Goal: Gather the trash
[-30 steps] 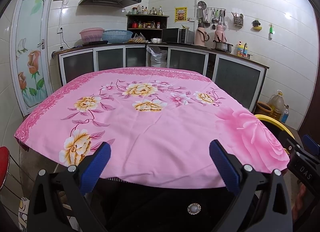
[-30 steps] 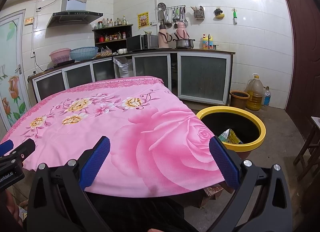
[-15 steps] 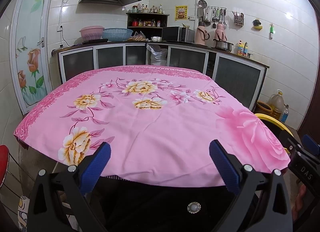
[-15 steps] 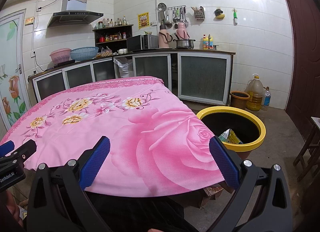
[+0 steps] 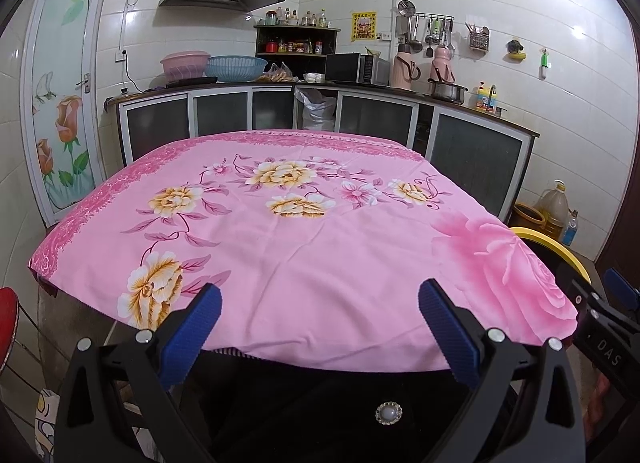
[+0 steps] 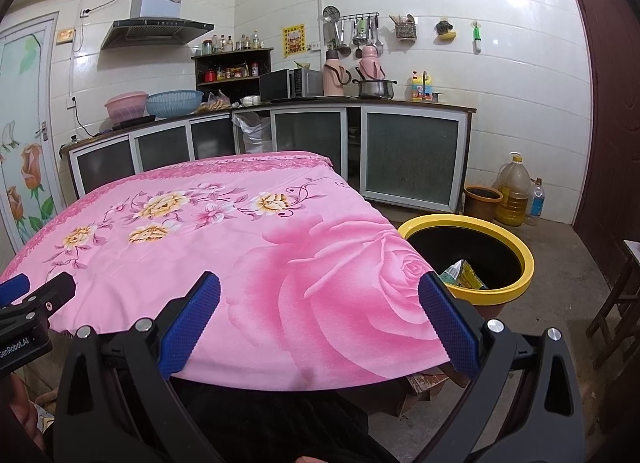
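Both the left gripper (image 5: 320,327) and the right gripper (image 6: 319,323) are held spread wide and empty at the tabletop's (image 6: 168,247) near edge. No trash is seen on it; a wrapper (image 6: 462,276) lies in the yellow-rimmed bin (image 6: 516,287) off its right corner, so a final scan is advised.

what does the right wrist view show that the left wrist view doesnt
Only the right wrist view shows the inside of the yellow-rimmed bin, with a green and yellow wrapper lying in it, and a wooden stool at the far right.

Only the left wrist view shows a red stool at the left edge and the whole flower-painted door.

Both show the pink flowered tablecloth with nothing on it, the kitchen counter, the oil jug, and each view's own gripper, left gripper and right gripper, jaws open and holding nothing.
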The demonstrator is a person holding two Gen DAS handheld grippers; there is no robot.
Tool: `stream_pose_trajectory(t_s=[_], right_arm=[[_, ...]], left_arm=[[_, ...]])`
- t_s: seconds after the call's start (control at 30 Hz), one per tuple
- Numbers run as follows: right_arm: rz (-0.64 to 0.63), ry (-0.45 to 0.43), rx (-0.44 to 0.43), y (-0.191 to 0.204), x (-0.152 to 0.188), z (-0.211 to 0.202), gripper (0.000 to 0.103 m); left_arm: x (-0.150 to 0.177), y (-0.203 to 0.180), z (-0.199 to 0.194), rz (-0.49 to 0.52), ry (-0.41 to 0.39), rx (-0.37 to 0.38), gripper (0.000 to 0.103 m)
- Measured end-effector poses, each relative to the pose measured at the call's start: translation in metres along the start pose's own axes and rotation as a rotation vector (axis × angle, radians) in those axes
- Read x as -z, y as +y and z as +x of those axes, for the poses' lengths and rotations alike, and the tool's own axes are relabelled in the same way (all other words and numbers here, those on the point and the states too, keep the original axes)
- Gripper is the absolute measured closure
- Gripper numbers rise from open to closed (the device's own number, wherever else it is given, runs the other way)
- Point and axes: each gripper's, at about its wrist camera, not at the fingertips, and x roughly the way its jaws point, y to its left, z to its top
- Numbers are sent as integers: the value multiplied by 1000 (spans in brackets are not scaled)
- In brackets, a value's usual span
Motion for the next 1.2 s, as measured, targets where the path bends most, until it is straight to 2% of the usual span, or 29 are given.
stream_pose_trajectory(t_s=[1.2], right_arm=[[1,2,-4,-2,2,0,8]], left_arm=[[4,-4,4,12,15,9,8]])
